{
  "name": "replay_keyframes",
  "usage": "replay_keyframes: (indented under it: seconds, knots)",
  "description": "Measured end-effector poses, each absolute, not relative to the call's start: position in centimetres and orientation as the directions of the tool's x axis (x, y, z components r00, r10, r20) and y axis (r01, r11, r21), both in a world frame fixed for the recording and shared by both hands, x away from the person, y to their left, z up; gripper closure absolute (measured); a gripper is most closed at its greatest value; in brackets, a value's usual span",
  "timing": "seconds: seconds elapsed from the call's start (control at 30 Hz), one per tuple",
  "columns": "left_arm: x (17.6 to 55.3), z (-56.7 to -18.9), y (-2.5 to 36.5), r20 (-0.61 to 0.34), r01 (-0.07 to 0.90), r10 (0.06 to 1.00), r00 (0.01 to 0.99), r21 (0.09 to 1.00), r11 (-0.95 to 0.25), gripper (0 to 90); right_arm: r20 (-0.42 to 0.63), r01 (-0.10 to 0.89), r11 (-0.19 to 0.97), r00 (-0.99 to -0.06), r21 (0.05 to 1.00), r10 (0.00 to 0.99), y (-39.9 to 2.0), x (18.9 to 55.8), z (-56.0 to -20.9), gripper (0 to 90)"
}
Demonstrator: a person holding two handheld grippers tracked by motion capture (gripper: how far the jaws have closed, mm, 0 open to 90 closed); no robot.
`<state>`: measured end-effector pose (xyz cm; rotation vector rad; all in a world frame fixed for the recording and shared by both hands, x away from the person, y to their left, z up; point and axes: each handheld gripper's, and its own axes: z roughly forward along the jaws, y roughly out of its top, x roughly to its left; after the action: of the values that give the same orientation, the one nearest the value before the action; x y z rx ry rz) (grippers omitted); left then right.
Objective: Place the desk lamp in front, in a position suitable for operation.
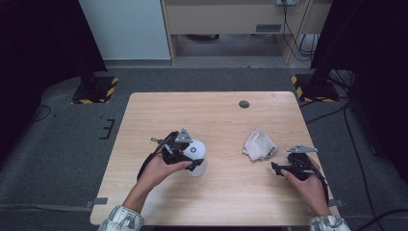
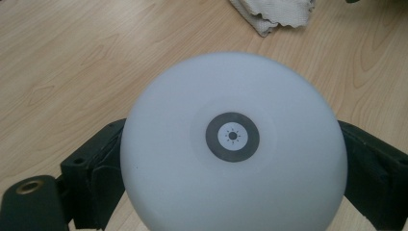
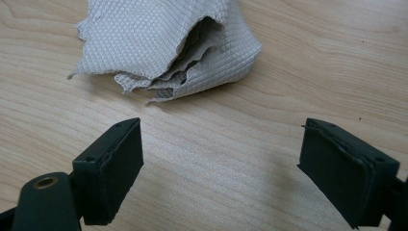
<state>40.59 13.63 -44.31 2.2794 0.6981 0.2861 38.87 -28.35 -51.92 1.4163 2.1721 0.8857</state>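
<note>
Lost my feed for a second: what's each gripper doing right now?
Left gripper: closed on the white round lamp, a jaw on each side.
Right gripper: open, nothing between the jaws, just short of the crumpled cloth.

Lab or recording room, not a home: lone wooden table point(image 1: 211, 115) on grey carpet point(image 1: 62, 144), black stands with yellow-black hazard-striped bases point(image 1: 96, 90) at both far corners, dark curtains, loose cables point(image 1: 346, 125) on floor, plain cabinet against back wall.
</note>
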Motion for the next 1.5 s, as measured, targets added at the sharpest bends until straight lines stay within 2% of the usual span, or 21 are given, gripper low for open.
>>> replay_keyframes:
  seconds: [0.07,0.2,0.73,0.8,0.9,1.17,1.37,1.5]
  knots:
    - [40.3,-44.3,13.0,-0.001,0.392,0.552,0.834,0.704,-0.593,8.0,0.012,0.659,0.287,-0.410,0.695,0.912,-28.3,38.9,-51.9,19.6]
    - [39.8,-44.3,12.0,0.002,0.376,0.532,0.847,0.704,-0.602,8.0,0.011,0.659,0.297,-0.420,0.691,0.907,-28.3,38.9,-51.9,21.0]
    - [37.5,-44.3,6.9,-0.005,0.293,0.407,0.913,0.704,-0.648,7.9,0.004,0.660,0.308,-0.426,0.685,0.905,-28.2,38.9,-51.9,20.4]
    - [37.3,-44.4,6.5,0.005,0.295,0.422,0.906,0.708,-0.642,5.9,0.005,0.661,0.305,-0.424,0.686,0.906,-28.2,38.8,-51.9,19.5]
    - [37.2,-44.2,6.5,0.015,0.289,0.430,0.903,0.717,-0.634,1.9,0.008,0.662,0.304,-0.424,0.686,0.906,-28.2,38.8,-51.9,18.2]
    - [36.9,-43.7,7.7,0.002,0.272,0.399,0.917,0.728,-0.629,3.4,-0.004,0.654,0.312,-0.428,0.689,0.904,-28.1,38.8,-51.9,13.3]
    - [36.6,-43.6,9.4,-0.006,0.270,0.391,0.921,0.733,-0.625,3.5,-0.005,0.650,0.312,-0.429,0.693,0.903,-28.1,38.9,-51.9,14.1]
    - [36.2,-44.3,11.6,-0.016,0.301,0.419,0.908,0.721,-0.624,3.7,0.002,0.640,0.305,-0.433,0.705,0.901,-28.1,38.8,-51.6,15.7]
